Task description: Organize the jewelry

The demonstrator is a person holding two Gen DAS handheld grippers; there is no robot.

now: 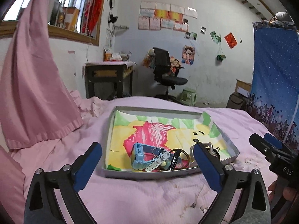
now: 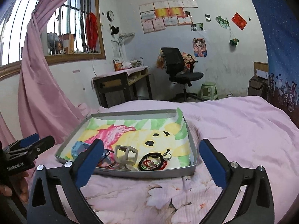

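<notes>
Hovering | both hand-held grippers [image 1: 147,155] [image 2: 151,153] spread | jewelry [image 2: 153,161] in tray [image 2: 130,112] ahead

Beside the tray [image 2: 130,173], "GenRobot.AI" runs in white along the left gripper [image 2: 28,145] body; on the tray's other side the right gripper [image 1: 269,145] shows "DAS".

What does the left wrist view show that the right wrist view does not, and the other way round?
Only the left wrist view shows the white bead bracelet beside the blue watch. Only the right wrist view shows the red and black cords, a ring and the whole white cube frame. Both show the tray, the pink bedcover, and the open left gripper and right gripper.
</notes>
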